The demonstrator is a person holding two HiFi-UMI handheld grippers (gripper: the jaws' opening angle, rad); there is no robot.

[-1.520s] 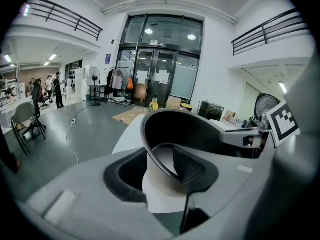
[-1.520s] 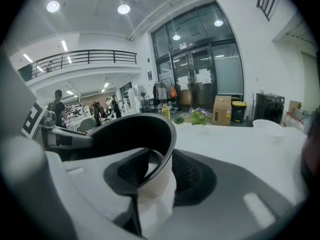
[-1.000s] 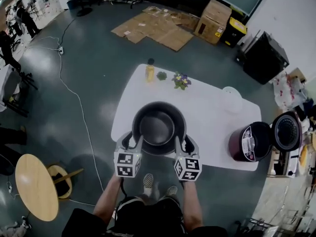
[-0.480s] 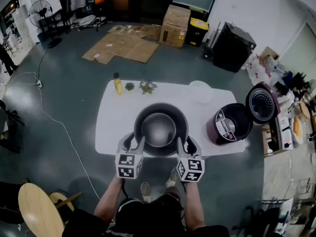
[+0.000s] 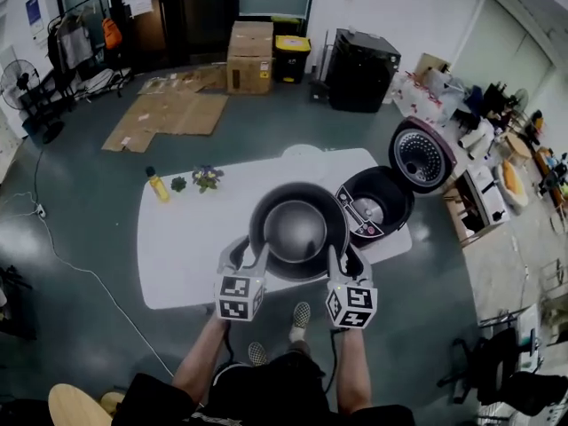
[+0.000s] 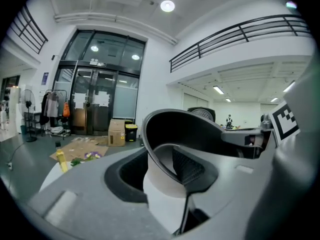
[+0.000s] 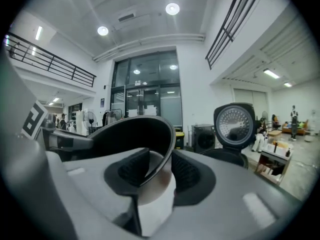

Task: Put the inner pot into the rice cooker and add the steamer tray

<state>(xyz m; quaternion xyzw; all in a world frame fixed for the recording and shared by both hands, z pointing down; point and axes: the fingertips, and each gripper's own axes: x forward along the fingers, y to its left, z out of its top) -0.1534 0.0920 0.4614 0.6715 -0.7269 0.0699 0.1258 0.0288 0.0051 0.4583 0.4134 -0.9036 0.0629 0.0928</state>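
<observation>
The dark inner pot (image 5: 297, 229) hangs over the white table (image 5: 186, 247), carried by its rim from both sides. My left gripper (image 5: 253, 254) is shut on the rim's left side and my right gripper (image 5: 342, 257) on its right side. In the left gripper view the rim (image 6: 170, 126) runs between the jaws of the left gripper (image 6: 165, 159). The right gripper view shows the right gripper (image 7: 160, 171) pinching the rim (image 7: 145, 134) the same way. The open rice cooker (image 5: 377, 204) stands just right of the pot, its lid (image 5: 419, 156) raised. A white round tray (image 5: 302, 152) peeks out beyond the pot.
A yellow bottle (image 5: 157, 185), a small green plant (image 5: 178, 184) and a bunch of flowers (image 5: 208, 177) stand at the table's far left. On the floor beyond lie flattened cardboard (image 5: 164, 114), a box (image 5: 250, 56) and a black cabinet (image 5: 359, 69). The person's shoes (image 5: 302, 316) are at the near edge.
Both grippers have carried the pot to the right along the table, and it has come up beside the open rice cooker. The grip on the rim is unchanged.
</observation>
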